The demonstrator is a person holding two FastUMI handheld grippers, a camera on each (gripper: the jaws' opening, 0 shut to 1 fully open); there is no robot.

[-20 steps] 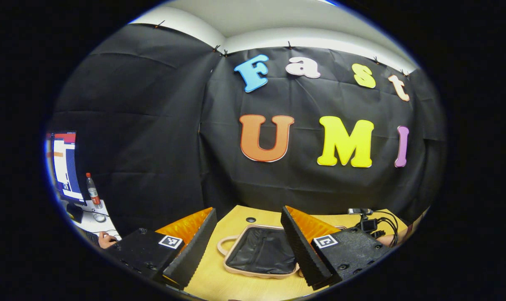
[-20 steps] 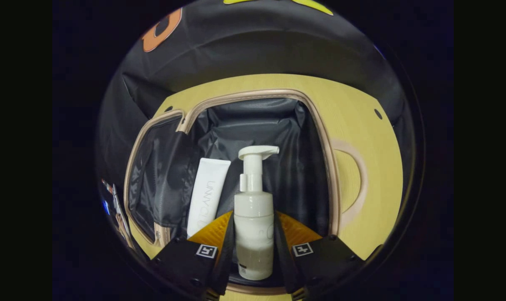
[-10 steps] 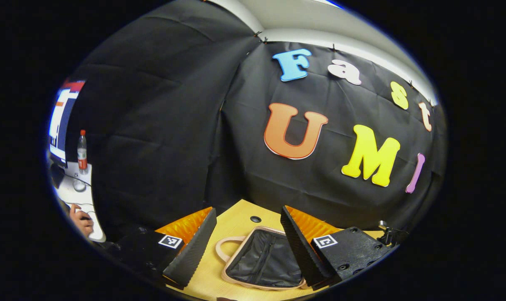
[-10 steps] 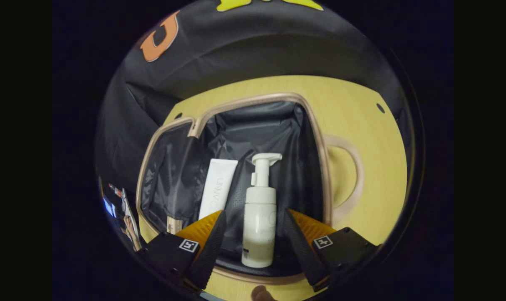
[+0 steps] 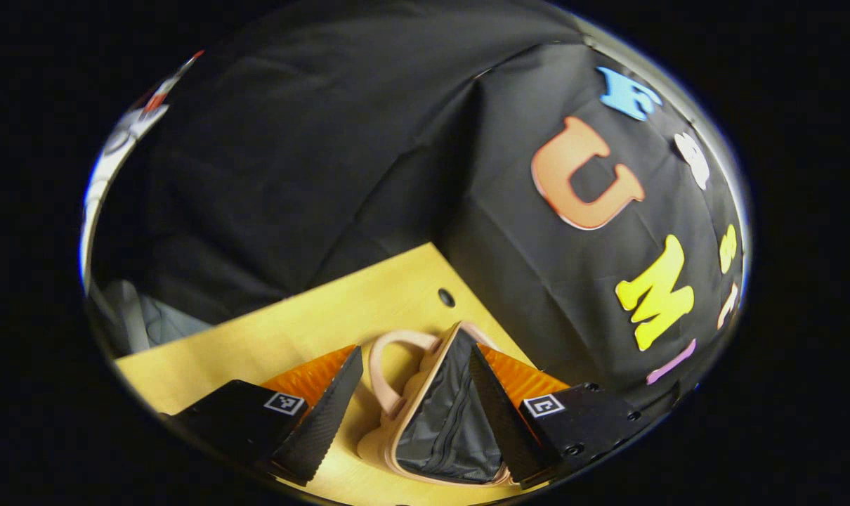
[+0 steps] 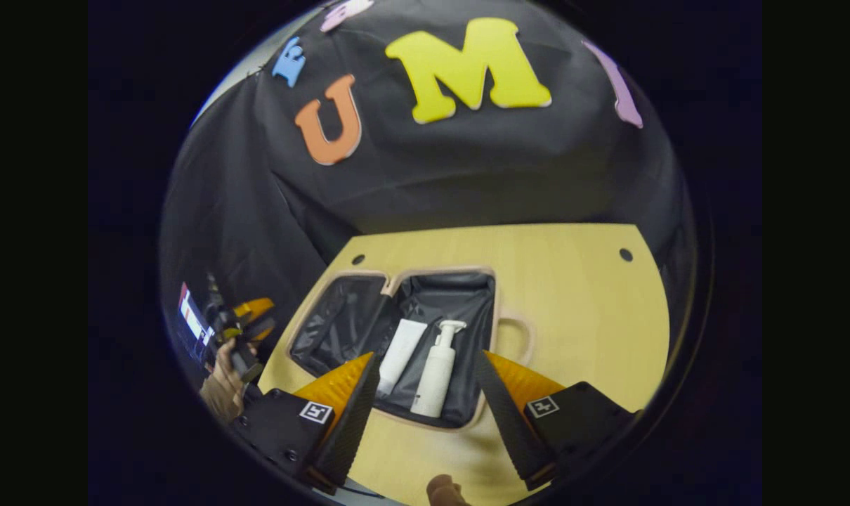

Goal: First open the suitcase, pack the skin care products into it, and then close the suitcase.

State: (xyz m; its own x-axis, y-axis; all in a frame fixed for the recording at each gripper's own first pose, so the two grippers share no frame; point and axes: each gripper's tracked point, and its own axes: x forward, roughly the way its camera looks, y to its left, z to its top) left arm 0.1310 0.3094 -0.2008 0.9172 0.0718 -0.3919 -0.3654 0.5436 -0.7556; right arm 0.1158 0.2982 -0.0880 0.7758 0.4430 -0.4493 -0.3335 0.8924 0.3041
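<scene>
The pink-rimmed suitcase (image 6: 495, 309) lies open on the yellow table, its black lining showing. In its right half a white tube (image 6: 402, 348) and a white pump bottle (image 6: 435, 369) lie side by side. My right gripper (image 6: 425, 357) hangs open above and short of the case, holding nothing. In the left gripper view, a suitcase half (image 5: 442, 422) with zipped lining and a pink handle (image 5: 386, 365) sits between the fingers of my open left gripper (image 5: 414, 351). The right gripper view shows the left gripper (image 6: 253, 316) by the lid's left side, held by a hand (image 6: 221, 372).
The yellow table (image 6: 579, 302) has bare wood right of and behind the case, with small round holes (image 6: 626, 254) near the back. Black cloth walls close in behind and to the left. A fingertip (image 6: 442, 486) shows at the table's front edge.
My right gripper opened, let go of the pump bottle inside the case, then drew back and up. The left gripper swung down and round towards the suitcase half.
</scene>
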